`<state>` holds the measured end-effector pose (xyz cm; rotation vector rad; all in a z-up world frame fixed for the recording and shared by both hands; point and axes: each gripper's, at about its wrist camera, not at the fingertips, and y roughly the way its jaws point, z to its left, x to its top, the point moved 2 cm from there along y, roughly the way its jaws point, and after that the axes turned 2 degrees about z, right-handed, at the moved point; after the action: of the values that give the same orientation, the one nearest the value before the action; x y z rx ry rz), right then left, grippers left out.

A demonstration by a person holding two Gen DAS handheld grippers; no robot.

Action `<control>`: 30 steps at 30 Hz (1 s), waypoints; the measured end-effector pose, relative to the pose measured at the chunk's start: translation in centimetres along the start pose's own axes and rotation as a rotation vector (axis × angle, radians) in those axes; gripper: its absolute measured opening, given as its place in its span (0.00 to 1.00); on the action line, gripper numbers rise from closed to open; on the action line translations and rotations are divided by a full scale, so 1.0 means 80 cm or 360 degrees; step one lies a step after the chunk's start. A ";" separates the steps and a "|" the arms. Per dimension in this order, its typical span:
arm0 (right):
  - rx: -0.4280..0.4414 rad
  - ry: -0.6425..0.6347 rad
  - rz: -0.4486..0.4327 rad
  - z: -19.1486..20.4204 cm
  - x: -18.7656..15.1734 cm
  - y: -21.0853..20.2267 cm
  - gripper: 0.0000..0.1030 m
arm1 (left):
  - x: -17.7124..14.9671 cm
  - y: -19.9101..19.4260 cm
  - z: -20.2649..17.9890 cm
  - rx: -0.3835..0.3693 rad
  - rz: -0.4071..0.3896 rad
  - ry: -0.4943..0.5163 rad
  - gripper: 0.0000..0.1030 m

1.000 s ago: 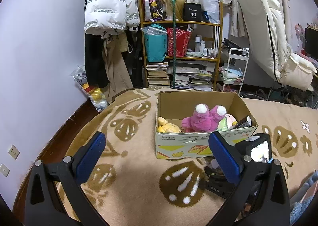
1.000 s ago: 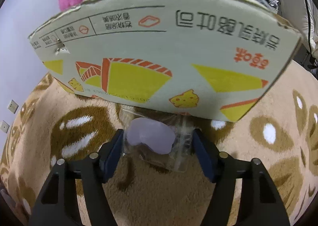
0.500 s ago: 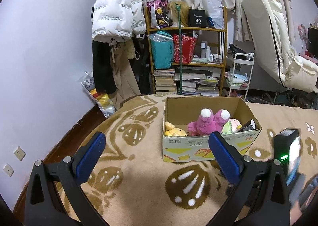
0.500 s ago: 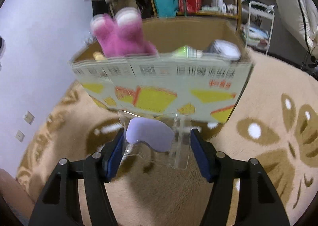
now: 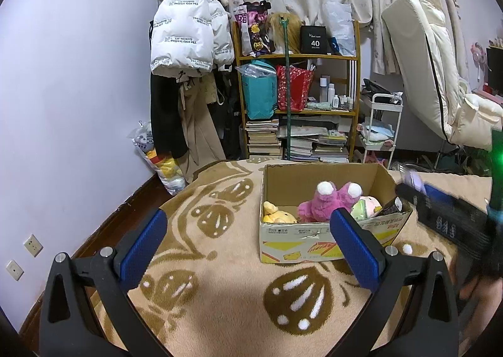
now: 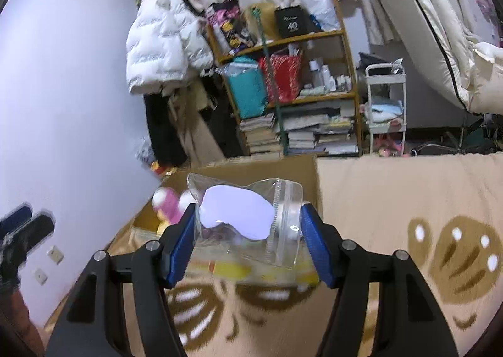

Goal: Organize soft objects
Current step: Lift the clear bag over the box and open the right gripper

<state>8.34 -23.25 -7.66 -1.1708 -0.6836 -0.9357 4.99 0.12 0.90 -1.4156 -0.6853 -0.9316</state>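
The left claw (image 5: 248, 247) hangs spread and empty above the rug (image 5: 220, 310), short of the cardboard box (image 5: 330, 240) where the pink plush (image 5: 327, 204) lies. The right claw (image 6: 250, 240) is clamped on a clear zip bag (image 6: 251, 225) holding a pale eye mask (image 6: 235, 215), raised over the box's near wall. Light, limp and slick, the bag probably slips easily; gripping across both side edges suits it.

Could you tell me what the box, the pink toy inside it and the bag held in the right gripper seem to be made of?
Box: matte brown cardboard, printed outside, with raw, slightly torn edges. Pink toy: fuzzy plush fabric, probably stuffed. Bag in the right gripper: clear, glossy thin plastic, creased, with glints and a ribbed zip strip; the pale lilac item inside looks like soft fabric, but that is uncertain.
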 end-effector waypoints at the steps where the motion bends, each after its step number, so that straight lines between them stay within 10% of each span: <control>1: 0.0009 -0.0001 -0.0019 -0.002 0.007 0.003 0.67 | 0.000 0.000 0.000 0.0001 0.0002 0.0003 0.99; 20: 0.0025 -0.0083 0.0173 -0.025 0.044 0.098 0.82 | -0.004 -0.013 -0.018 0.0005 -0.0055 0.0085 0.99; 30: 0.0019 -0.0163 0.0076 -0.014 0.050 0.039 1.00 | -0.002 -0.035 -0.010 0.0052 -0.0146 0.0044 0.99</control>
<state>12.97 -24.95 -5.97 -1.2257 -0.7398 -0.8350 2.42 -0.43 2.11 -1.3492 -0.7468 -1.0058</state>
